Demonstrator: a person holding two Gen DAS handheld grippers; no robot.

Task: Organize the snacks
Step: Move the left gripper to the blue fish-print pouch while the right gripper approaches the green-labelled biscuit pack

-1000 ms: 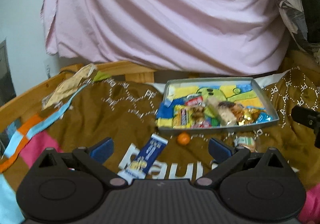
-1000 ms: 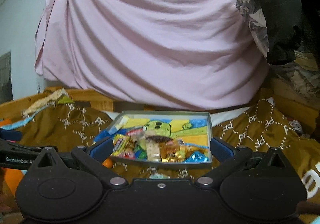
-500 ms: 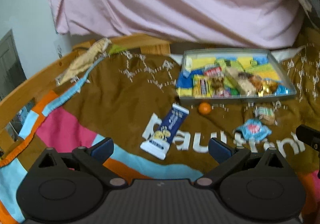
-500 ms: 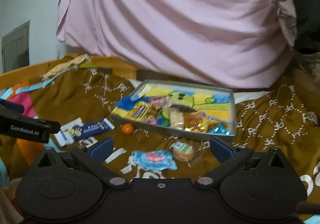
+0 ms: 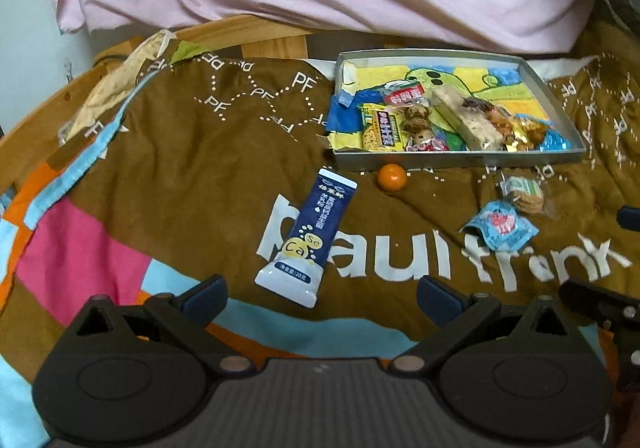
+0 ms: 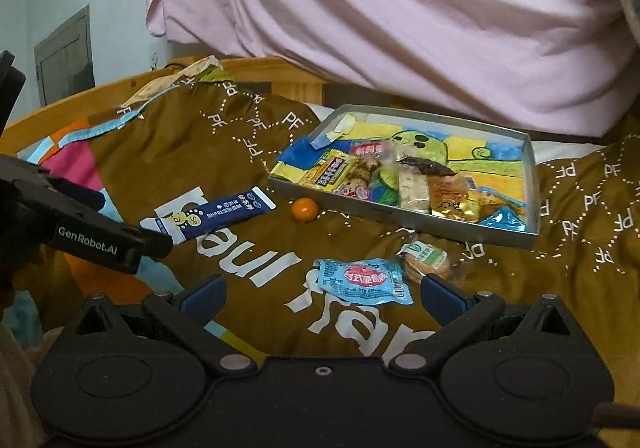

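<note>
four snacks lay loose on the brown blanket (image 5: pixel 192 152), in front of a shallow grey metal tray (image 5: pixel 460 159). the nearest to the left gripper (image 5: pixel 320 294) was a long, flat, glossy navy sachet (image 5: pixel 310 234) with a white lower end and yellow bubbles, lying lengthwise over the white "paul frank" lettering. a small, smooth orange ball-shaped sweet (image 5: pixel 392 177) sat just beside the tray's front wall. to the right lay a crinkled light-blue packet (image 6: pixel 362 280) with a red-and-white label, and touching it, a clear wrapper holding round brown biscuits (image 6: pixel 426 262) under a green-and-white label.

the rectangular tray had thin upright walls and a bright crayon-style drawing of a green creature on yellow and blue lining its floor. packed along its front edge were a yellow foil packet (image 5: pixel 382 128), small round cookies (image 5: pixel 418 124), a pale nougat-like bar in clear film (image 5: pixel 466 122), gold-foil sweets and a blue wrapper in the corner.

both grippers were empty, their blue-padded black fingers spread wide; the right gripper (image 6: pixel 322 294) hung over the light-blue packet, with the left one's black body marked "genrobot.ai" in view at its left.

the blanket was soft and matte, brown with white dotted "pf" diamonds and pink, orange and light-blue patches. it covered a bed with a curved light wooden frame (image 6: pixel 256 66). rumpled pink fabric (image 6: pixel 400 8) was heaped behind, against a pale wall with a small grey panel (image 6: pixel 64 56).
</note>
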